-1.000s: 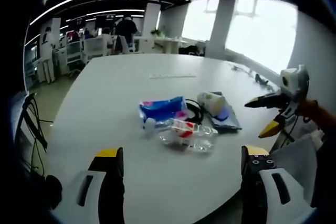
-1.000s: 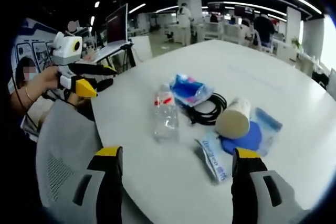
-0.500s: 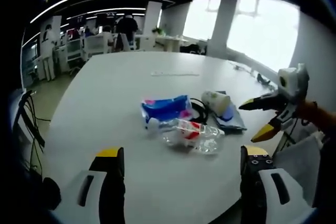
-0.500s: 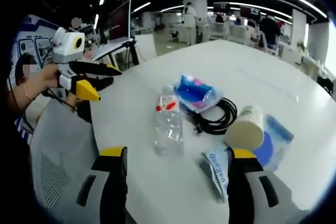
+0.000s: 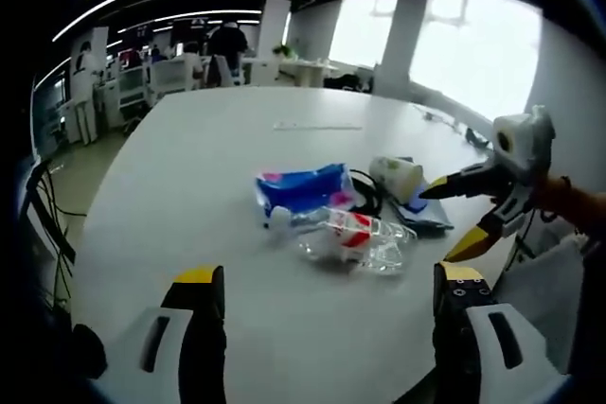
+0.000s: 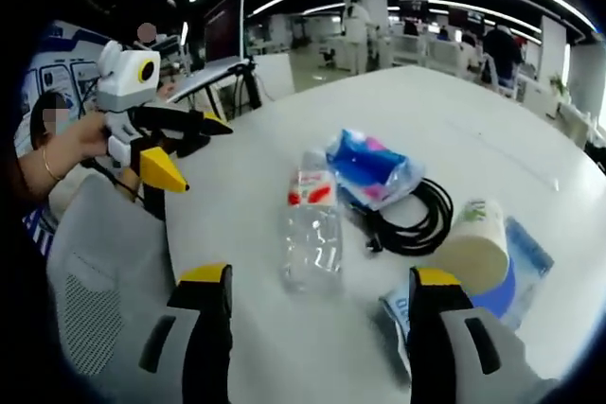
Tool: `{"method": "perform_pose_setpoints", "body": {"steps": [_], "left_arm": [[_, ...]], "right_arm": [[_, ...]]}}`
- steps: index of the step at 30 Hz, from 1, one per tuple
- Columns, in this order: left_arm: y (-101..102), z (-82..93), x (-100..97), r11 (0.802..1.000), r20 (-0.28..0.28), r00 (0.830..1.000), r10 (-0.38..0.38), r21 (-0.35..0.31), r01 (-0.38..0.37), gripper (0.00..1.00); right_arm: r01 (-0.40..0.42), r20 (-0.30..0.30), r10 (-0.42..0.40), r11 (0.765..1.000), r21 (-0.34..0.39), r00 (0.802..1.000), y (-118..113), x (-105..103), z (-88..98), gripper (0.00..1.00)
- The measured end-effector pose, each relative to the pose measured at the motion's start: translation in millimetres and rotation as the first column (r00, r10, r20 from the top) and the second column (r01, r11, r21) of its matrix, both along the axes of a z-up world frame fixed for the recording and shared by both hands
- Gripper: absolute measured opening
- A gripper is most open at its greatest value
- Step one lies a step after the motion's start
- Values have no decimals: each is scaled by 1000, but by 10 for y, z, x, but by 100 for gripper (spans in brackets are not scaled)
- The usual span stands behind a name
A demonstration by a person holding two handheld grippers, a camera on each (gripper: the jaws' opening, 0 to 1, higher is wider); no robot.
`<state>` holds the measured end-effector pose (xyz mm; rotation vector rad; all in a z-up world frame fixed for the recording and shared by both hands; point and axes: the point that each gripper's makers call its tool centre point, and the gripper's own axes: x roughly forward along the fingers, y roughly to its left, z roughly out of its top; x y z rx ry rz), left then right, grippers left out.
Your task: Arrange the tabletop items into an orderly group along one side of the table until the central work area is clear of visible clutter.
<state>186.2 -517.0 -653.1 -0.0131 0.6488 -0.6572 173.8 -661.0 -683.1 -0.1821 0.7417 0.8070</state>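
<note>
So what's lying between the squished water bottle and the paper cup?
A coiled black cable lies between the bottle and the cup, seen in the right gripper view.

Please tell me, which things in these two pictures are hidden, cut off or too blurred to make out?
- Print on the bottle label: blurred, both views.
- Flat packet: right gripper view, partly behind that gripper's own jaw.
- Blue item under the cup: cup covers it.
- Cable ends: left gripper view, behind the blue pack.

Bare table (image 5: 189, 167) all around; bottle (image 6: 312, 234), cable (image 6: 417, 224), cup (image 6: 471, 243) crowd centre.
</note>
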Motion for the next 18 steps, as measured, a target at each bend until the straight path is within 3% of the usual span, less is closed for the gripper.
{"method": "perform_pose_setpoints", "body": {"steps": [9,13,18], "left_arm": [[3,-110,-26,999,-7,1000,-26,28,27,90],[-9,-126,-30,1000,-12,1000,-22,6,22,90],[16,-156,-38,1000,-16,1000,-26,13,26,89]], "right_arm": [[-13,-14,13,1000,21,1000,146,126,-48,71],[-20,-15,20,999,37,1000,229,185,-37,70],[-34,-7,34,999,18,999,311,258,-69,68]]}}
